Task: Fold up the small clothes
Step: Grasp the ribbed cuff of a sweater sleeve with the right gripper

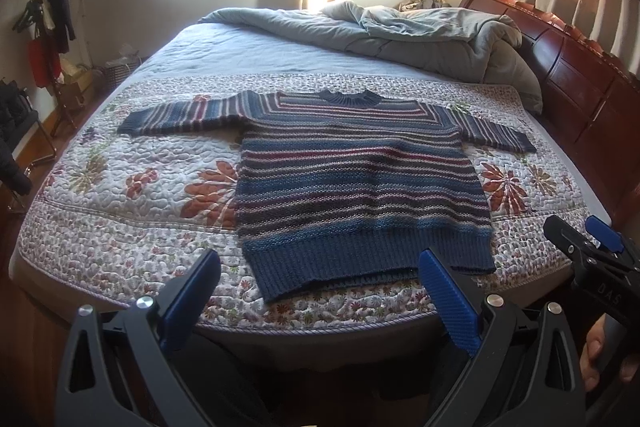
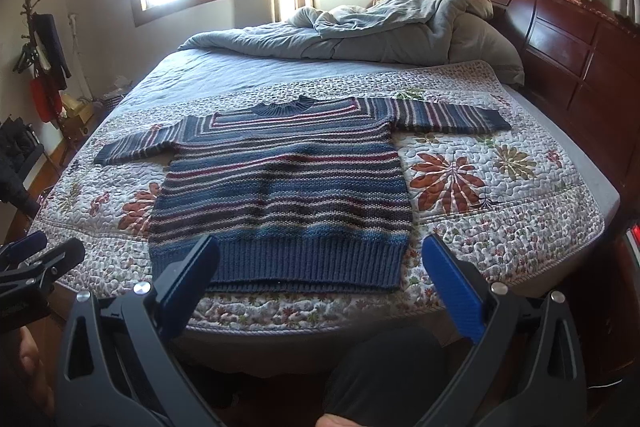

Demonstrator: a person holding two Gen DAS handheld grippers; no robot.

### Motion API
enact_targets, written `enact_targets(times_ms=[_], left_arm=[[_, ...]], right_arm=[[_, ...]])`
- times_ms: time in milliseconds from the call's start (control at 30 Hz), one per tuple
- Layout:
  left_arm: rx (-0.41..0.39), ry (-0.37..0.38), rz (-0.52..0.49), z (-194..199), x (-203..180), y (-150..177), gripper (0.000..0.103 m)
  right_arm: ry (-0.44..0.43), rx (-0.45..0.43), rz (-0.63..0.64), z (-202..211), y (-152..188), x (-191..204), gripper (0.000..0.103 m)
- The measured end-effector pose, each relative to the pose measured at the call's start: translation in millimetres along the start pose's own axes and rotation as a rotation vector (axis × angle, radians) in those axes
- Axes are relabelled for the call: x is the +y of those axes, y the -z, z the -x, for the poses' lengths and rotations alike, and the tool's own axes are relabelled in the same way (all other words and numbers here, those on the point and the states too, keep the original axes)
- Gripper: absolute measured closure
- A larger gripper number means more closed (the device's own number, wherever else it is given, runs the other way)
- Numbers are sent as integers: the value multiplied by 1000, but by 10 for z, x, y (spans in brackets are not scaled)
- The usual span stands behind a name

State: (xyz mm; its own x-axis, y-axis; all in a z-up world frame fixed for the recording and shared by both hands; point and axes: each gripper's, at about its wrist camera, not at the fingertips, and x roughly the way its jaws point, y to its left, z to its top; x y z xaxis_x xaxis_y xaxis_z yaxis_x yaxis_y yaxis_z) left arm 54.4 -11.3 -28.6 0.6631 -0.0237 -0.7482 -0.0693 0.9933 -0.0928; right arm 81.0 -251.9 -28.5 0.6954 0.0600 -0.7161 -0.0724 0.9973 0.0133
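Your left gripper [image 1: 320,287] sits closest to the lens, its blue-padded fingers [image 1: 450,301] spread wide with nothing between them, hovering just short of the ribbed hem of the blue knitted sweater with red and white stripes [image 1: 360,183]. Your right gripper [image 2: 320,275] is likewise spread wide and empty, poised before the same hem, toward the sweater's [image 2: 280,187] right half. That sweater lies flat and face up, both sleeves stretched out sideways, collar pointing away from you, hem nearest the bed's front edge. Under the sweater you have a white quilted bedspread with red and green flowers [image 1: 140,195] covering the near part of the bed. Beyond the sweater's collar a rumpled grey duvet [image 1: 420,31] is heaped, and right of the sweater stands the dark red wooden headboard [image 2: 568,39].
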Motion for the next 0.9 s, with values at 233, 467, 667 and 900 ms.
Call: enact_targets(times_ms=[233,467,667,900], left_arm=[[-14,144,-36,-355,-27,-120,4],[-16,193,-24,-965,-21,-506,4],[-80,217,-100,-1623,-210,-803,4],[-29,283,-140,-2443,-530,-935,4]], right_arm=[[-13,1,16,-338,-95,-151,2],[-186,-24,-111,-1035,-417,-914,3],[-244,87,-442,-2079,-767,-2235,3],[-250,97,-861,-3087,-876,-3844,3]])
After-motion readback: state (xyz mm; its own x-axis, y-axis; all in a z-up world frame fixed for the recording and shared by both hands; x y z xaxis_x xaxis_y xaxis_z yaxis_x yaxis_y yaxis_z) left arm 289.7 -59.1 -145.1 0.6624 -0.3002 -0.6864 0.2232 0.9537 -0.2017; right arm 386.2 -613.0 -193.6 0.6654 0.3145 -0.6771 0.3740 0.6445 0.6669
